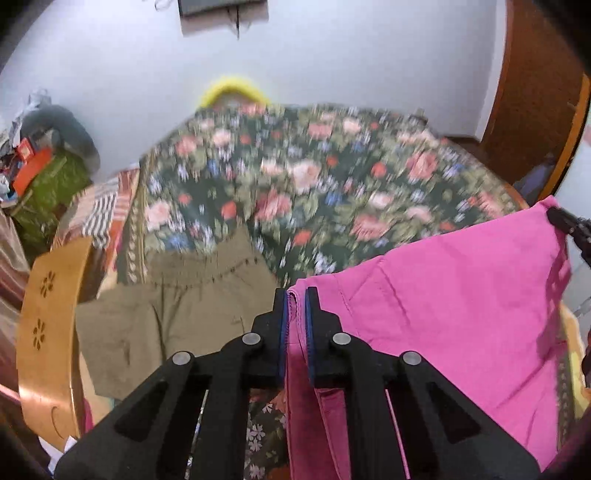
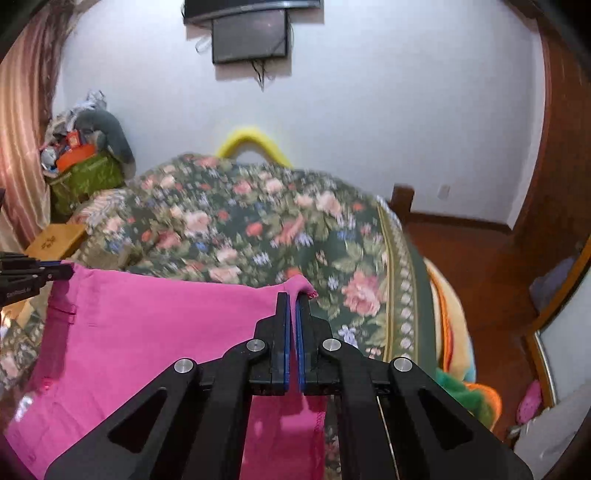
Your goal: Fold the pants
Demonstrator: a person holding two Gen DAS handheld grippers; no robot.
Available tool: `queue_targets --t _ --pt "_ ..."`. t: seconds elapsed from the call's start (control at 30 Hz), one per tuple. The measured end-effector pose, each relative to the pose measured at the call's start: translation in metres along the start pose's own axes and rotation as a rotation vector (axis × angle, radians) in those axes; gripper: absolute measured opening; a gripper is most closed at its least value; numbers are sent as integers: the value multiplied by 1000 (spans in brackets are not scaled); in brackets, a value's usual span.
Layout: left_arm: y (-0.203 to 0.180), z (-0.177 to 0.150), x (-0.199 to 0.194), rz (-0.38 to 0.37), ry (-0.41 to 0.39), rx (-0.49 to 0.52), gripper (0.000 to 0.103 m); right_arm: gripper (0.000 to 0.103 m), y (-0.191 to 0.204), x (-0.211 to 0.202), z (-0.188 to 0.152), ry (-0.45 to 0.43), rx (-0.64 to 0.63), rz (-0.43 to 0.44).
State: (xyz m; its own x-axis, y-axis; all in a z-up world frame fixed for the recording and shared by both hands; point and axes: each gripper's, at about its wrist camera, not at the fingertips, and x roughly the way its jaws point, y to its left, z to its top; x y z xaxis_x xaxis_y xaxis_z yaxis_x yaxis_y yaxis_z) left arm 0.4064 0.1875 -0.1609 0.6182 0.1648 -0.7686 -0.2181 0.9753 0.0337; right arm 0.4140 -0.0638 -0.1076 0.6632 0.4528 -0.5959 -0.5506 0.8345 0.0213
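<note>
Left hand-held gripper (image 1: 296,295) clamped on one corner of pink pants (image 1: 461,295) | right hand-held gripper (image 2: 293,299) pinching the opposite corner | pants stretched between them, held up over floral bed (image 2: 240,229) | likely light, soft, limp woven cloth, sags mid-span, not slippery | best gripped at hemmed corners | olive garment (image 1: 166,314) lies beside.

1. Your left wrist camera looks forward along the left gripper (image 1: 296,291), close above the bed's near edge, facing the far white wall (image 1: 332,55).
2. Your right wrist camera sits just to the right on the right gripper (image 2: 293,295), facing the same way.
3. Both views share the floral bedspread (image 1: 295,177), the pink pants (image 1: 461,288) stretched between them, and the wall screen (image 2: 250,35).
</note>
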Motion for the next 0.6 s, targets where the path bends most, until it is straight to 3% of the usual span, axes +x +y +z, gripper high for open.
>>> queue_targets --t 0.23,0.47,0.6 --pt "-7 -10 -70 -5 -105 54 8 2 7 -64 1 -69 23 72" --pt "-23 -53 -126 35 -176 147 8 2 15 -121 -28 -81 33 117" --pt "-34 -89 -149 93 -218 182 8 2 27 -138 -48 -43 9 113"
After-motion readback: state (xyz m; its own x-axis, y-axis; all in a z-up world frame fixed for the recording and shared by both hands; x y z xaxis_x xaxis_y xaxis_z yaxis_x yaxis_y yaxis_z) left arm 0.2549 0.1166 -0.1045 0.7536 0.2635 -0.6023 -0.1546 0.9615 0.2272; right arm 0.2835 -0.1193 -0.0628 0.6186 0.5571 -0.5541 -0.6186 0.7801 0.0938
